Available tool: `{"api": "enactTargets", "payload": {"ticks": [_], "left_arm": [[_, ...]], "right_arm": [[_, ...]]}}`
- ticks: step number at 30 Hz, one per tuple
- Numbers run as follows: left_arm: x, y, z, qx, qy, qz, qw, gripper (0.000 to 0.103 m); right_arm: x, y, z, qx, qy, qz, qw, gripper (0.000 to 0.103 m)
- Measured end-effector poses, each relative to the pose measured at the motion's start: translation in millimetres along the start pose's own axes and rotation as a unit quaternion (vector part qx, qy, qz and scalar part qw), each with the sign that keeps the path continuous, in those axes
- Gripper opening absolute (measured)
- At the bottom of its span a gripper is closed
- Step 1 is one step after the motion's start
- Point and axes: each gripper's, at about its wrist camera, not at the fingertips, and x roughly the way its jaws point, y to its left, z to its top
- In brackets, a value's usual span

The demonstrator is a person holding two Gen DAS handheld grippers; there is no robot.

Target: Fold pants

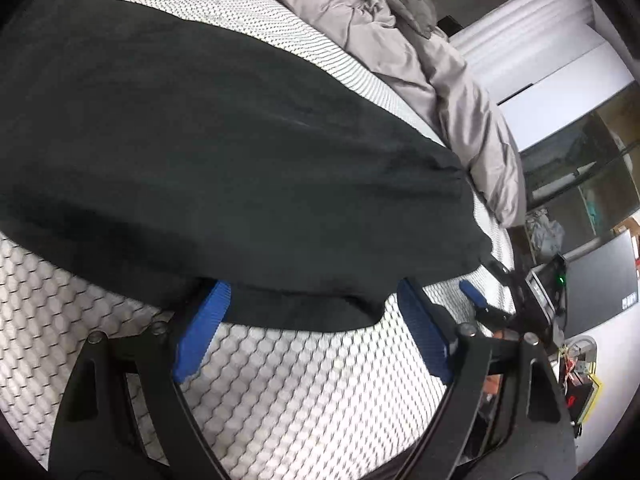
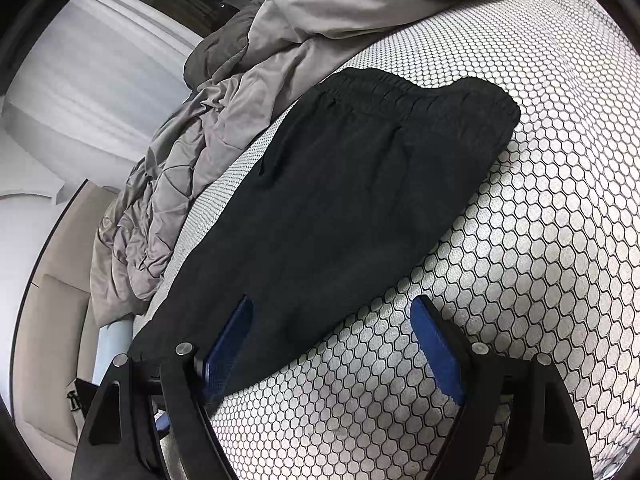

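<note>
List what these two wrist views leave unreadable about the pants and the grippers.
- Pants: left wrist view cuts them off at its left edge; the waistband shows only in the right wrist view.
- Leg ends: right wrist view, hidden behind the right gripper frame.
- Layers folded: dark cloth, seams unreadable.
- Left gripper: whether its left pad touches the hem is unclear; the cloth overlaps it.
- Desk clutter: left wrist view, too small.
</note>
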Motion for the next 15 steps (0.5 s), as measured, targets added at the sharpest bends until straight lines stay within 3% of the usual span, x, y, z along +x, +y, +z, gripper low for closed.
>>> {"api": "enactTargets", "payload": {"ticks": [1,2,3,4,5,10,13,15], "left_arm": [[3,-2,0,-0.006,-0.009,-0.006,0.9999,0.072],[4,0,4,-0.01,-0.016,-0.009,0.9998,0.053],[6,2,6,-0.014,-0.015,-0.01,0.9997,0.044],[10,3,8,-0.015,-0.008,-0.01,0.9998,0.021],[13,5,9,-0.017,-0.002,-0.011,0.9998,0.008],[0,-10,-5,0.031,-0.022,0.0,0.9993,0.007],[-6,-12,-13,0.042,-0.006,-0.004,0.9991,0.007],[-7,-1,-19,0.031,0.012,0.015,0.9993,0.009]], "right_arm": [[1,-2,0,0.0,0.003,0.003,1.0,0.083],[-1,-4,0,0.0,0.004,0.005,1.0,0.083],[-1,-5,0,-0.001,0.006,0.007,1.0,0.083],[-2,-6,0,-0.004,0.008,0.006,1.0,0.083],[-4,-7,0,-0.005,0.008,0.006,1.0,0.083],[-7,-18,4,-0.003,0.012,0.005,1.0,0.083],[-11,-22,6,-0.005,0.014,0.003,1.0,0.083],[-14,-25,7,-0.005,0.014,0.001,1.0,0.083]]}}
